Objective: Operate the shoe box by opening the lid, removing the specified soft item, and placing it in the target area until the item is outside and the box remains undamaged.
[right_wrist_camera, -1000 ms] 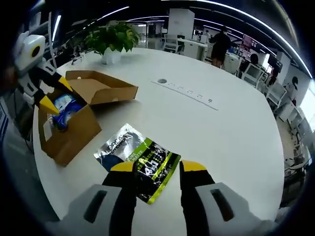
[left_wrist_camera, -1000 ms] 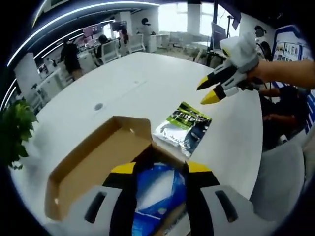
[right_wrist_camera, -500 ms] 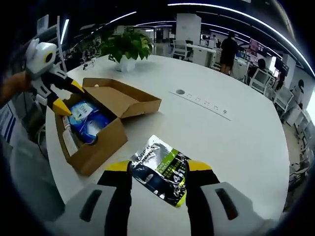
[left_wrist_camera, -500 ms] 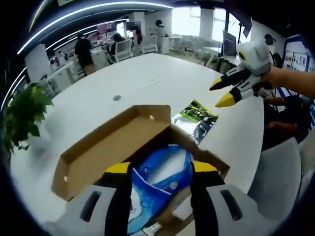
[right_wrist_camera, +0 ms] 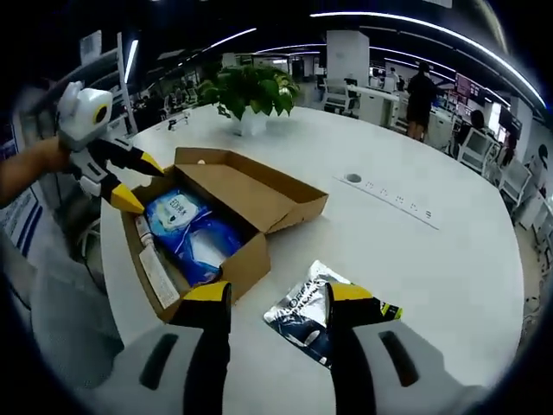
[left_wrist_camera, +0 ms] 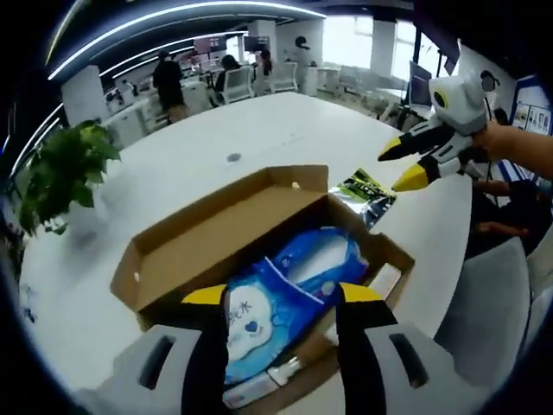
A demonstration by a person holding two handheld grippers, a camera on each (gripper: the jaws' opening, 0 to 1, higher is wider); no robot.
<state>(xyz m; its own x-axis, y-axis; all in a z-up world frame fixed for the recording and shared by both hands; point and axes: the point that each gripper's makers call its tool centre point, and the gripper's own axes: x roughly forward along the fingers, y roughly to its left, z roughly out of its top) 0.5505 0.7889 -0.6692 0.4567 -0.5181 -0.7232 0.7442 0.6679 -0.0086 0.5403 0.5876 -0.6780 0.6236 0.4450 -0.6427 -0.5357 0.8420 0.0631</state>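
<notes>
Shoe box (right_wrist_camera: 216, 225) of plain brown cardboard sits open on the white counter (right_wrist_camera: 415, 259), close to the counter's near edge in the right gripper view, its hinged lid (right_wrist_camera: 259, 190) folded back flat toward the middle of the counter. Inside lies a soft blue and white packet (left_wrist_camera: 285, 294) with glossy wrapping and small print, filling most of the box; a pale strip, perhaps a label or slip, runs along one inner wall, though the view is too distorted to say what it is. The box walls look straight and untorn.

Just beside the box, on the counter, lies a flat silver, black and green foil pouch (right_wrist_camera: 324, 311), apart from the cardboard.

The left hand-held gripper (left_wrist_camera: 281, 298) hangs over the open box with its yellow-tipped jaws spread, the blue packet showing between them without being pinched; in the right gripper view it (right_wrist_camera: 134, 181) is at the box's far end. The right hand-held gripper (right_wrist_camera: 276, 298) is also spread, holding nothing, poised above the counter between box and pouch.

A potted green plant (right_wrist_camera: 251, 91) stands at the far side of the counter, and people stand among desks beyond.
</notes>
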